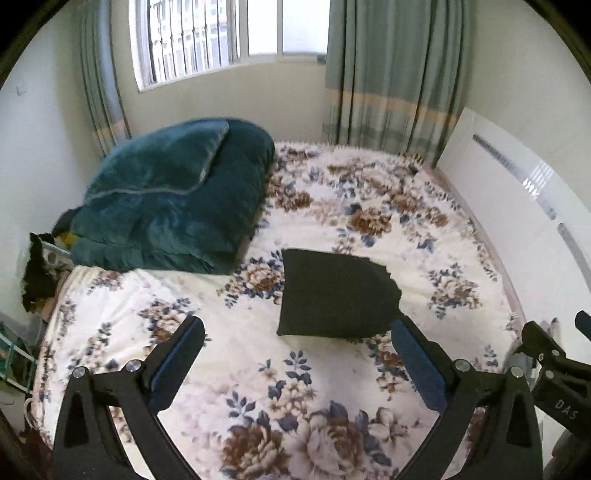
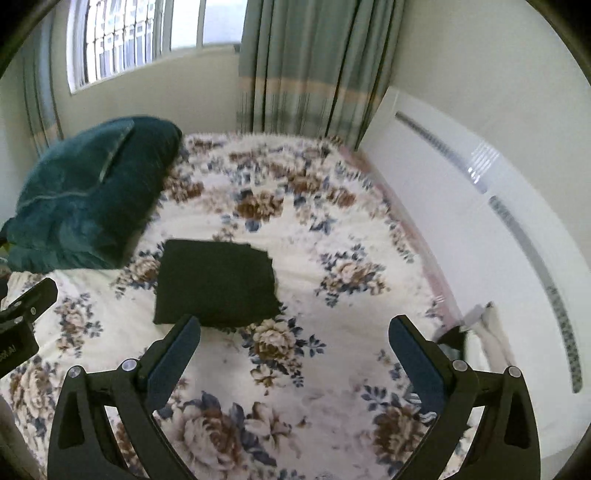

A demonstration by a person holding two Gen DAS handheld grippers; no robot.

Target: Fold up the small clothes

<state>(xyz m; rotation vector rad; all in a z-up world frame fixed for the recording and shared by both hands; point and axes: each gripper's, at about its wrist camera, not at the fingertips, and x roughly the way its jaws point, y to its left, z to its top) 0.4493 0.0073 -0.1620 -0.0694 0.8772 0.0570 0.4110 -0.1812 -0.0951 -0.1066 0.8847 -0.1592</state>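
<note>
A small black garment (image 1: 334, 295) lies folded into a compact rectangle on the floral bedspread (image 1: 258, 398); it also shows in the right wrist view (image 2: 216, 282). My left gripper (image 1: 297, 336) is open and empty, held above the bed just in front of the garment. My right gripper (image 2: 293, 334) is open and empty, to the right of the garment's near edge. The right gripper's body shows at the right edge of the left wrist view (image 1: 554, 358), and the left gripper's body shows at the left edge of the right wrist view (image 2: 22, 317).
A folded teal blanket (image 1: 173, 195) sits at the bed's far left. A white headboard panel (image 2: 480, 229) runs along the right side. Green curtains (image 1: 391, 70) and a window (image 1: 221, 33) are behind the bed. Clutter (image 1: 37, 273) lies off the left edge.
</note>
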